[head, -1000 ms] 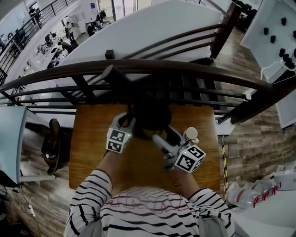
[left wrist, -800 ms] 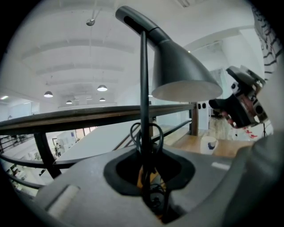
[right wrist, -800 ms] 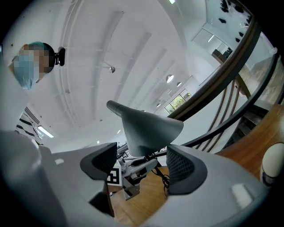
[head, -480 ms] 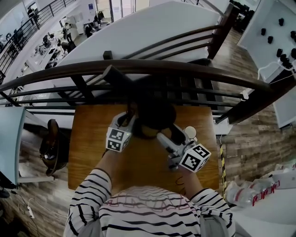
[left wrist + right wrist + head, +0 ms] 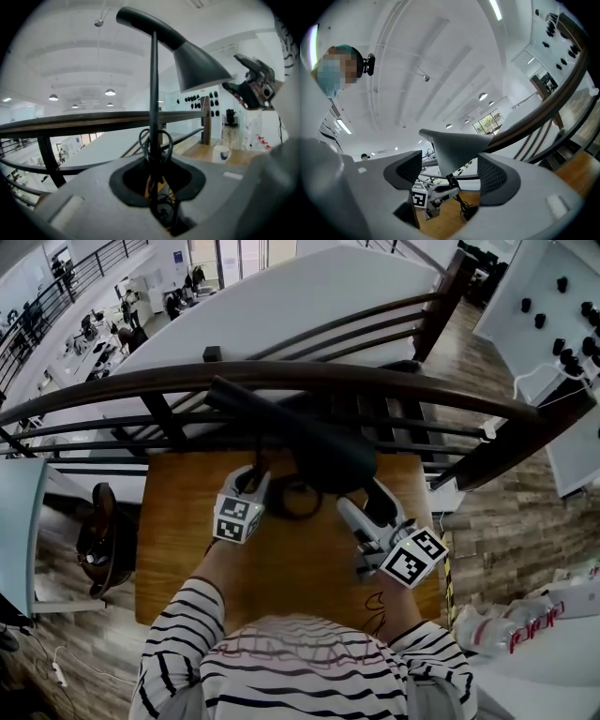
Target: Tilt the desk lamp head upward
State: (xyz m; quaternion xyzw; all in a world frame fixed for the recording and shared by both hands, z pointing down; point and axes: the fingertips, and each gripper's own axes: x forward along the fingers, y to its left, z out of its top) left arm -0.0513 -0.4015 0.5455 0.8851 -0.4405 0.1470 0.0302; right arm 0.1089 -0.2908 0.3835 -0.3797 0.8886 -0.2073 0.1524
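A black desk lamp (image 5: 309, 451) stands mid-frame on a wooden desk (image 5: 178, 521) pushed against a dark railing (image 5: 281, 376), its cone-shaped head (image 5: 197, 70) topping a thin stem (image 5: 153, 93). The left tongs (image 5: 157, 187) pinch the stem low down, near the base, steadying it. The right tongs (image 5: 450, 173) have just been opening and stand spread, with the head between them and the pads seemingly off it. The lamp looks light, rigid and smooth, so probably slippery. The head seems best taken across its wide end, with the stem braced in case the joint is stiff.
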